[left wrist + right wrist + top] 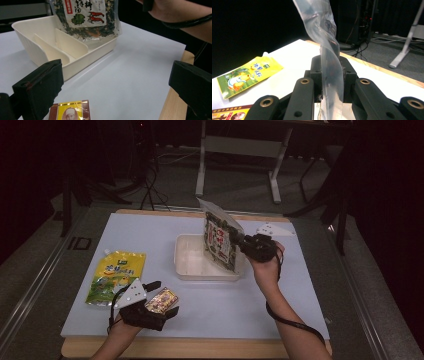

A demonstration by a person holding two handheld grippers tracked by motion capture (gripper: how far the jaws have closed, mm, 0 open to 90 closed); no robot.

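Observation:
A clear bag of dried greens (220,240) with a red-and-white label hangs tilted over the right end of a white divided tray (200,275). My right gripper (239,241) is shut on the bag's right edge. In the right gripper view the jaws (329,72) pinch the clear plastic edge of the bag (324,30). In the left gripper view the bag (85,17) dips into the tray (30,42). My left gripper (165,299) rests near the front left, open, with a small brown-and-yellow packet (159,301) lying between its jaws. That packet (68,111) sits low between the wide jaws (116,75), untouched.
A yellow-green pouch (116,276) lies flat at the left of the white mat (300,285), and appears again in the right gripper view (247,73). The table's wooden edge (200,347) runs along the front. Behind the table stand a frame stand and cables on the floor.

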